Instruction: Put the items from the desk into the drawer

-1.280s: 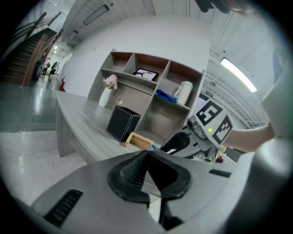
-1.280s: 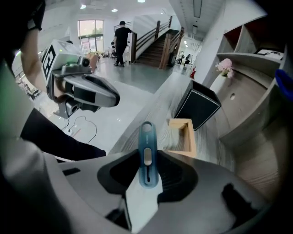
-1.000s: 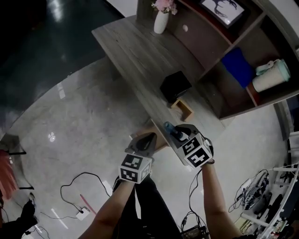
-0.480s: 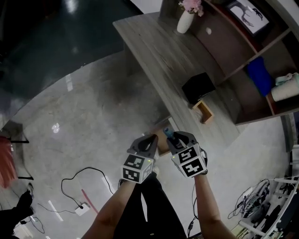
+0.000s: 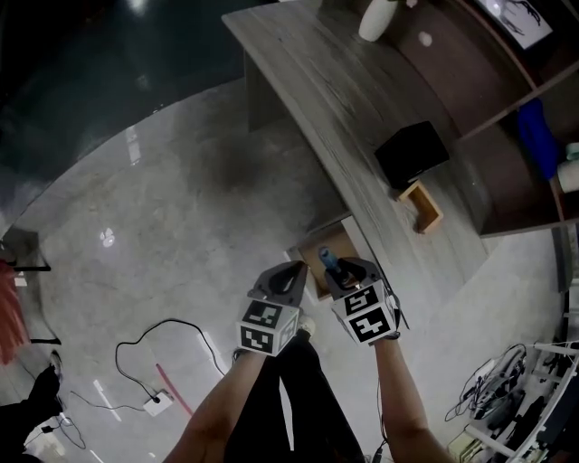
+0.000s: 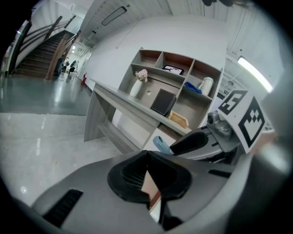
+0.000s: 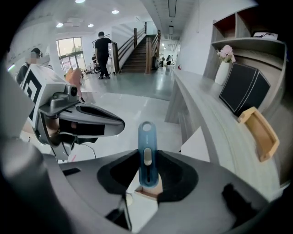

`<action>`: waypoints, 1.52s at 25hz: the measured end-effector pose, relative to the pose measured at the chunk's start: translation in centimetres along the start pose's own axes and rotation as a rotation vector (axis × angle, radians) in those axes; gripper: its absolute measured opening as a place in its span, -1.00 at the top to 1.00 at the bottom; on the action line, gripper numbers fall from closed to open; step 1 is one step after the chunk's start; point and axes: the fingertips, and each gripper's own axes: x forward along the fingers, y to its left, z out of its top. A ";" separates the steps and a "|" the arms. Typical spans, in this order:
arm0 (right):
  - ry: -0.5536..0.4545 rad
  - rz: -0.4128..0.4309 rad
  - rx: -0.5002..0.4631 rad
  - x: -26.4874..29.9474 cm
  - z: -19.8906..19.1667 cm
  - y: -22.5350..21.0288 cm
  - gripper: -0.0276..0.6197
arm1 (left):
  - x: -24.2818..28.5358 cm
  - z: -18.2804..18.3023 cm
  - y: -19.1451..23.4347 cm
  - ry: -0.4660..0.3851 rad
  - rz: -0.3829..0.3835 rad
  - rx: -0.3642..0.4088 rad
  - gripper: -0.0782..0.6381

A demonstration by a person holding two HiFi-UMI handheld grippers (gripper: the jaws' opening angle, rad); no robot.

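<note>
Over the open drawer [image 5: 308, 262] that juts from under the near edge of the worktop [image 5: 308, 81], the right gripper [image 5: 342, 269] is clenched on a blue cutter [image 7: 147, 155]. The cutter stands up between the jaws with its slider facing that gripper's camera. It is off the worktop but, as far as I can judge, not yet in the drawer: it hangs in the grip just above the opening. Just beside it, the left gripper [image 6: 146, 155] has its jaws pressed together with nothing between them.

On the worktop a black box [image 5: 412, 154] and a small wooden tray [image 5: 423, 206] sit just beside each other, the tray the nearer of the two to the drawer. A white vase [image 5: 375, 16] stands well apart at the far end. Whether the drawer already holds anything I cannot tell, since the grippers hide most of its inside.

The task looks to be somewhere between its early and middle stages. One item is at the drawer but has yet to be let go. At least the box and the tray remain to be carried over. The vase may or may not count as an item to move.
</note>
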 end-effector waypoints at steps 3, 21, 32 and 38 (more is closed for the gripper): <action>0.013 0.003 0.012 2.3 -1.4 0.3 0.50 | 0.8 -1.5 1.1 0.009 -0.010 -0.006 0.76; 0.080 0.037 0.113 15.8 -9.6 1.6 0.50 | 5.9 -10.3 6.7 0.024 -0.034 -0.005 0.76; 0.075 -0.007 0.154 19.9 -10.5 0.3 0.47 | 8.3 -12.9 8.6 0.029 -0.019 0.002 0.76; 0.015 -0.030 0.193 19.3 -9.7 -0.7 0.39 | 8.4 -12.6 8.5 0.030 -0.010 -0.022 0.76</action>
